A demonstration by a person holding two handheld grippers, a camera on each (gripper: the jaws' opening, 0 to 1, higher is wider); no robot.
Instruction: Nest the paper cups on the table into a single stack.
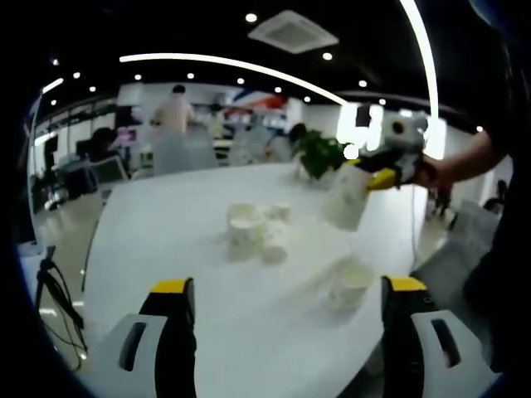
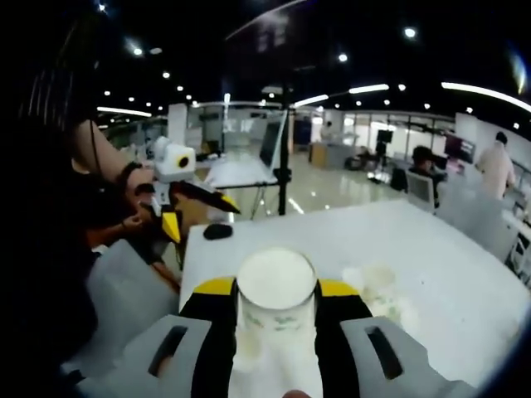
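The right tool (image 2: 276,311) grips a paper cup (image 2: 276,303) above the table (image 2: 465,282); the left tool (image 1: 286,332) hangs released near the loose cups (image 1: 257,228).

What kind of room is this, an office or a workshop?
Most likely a large open-plan office or lab: a long white table with paper cups, strip ceiling lights, and people at desks behind.

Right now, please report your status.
Right gripper shut on white paper cup, lifted. Left gripper open, holding nothing. Loose white cups wait on white table. Nothing in the way.
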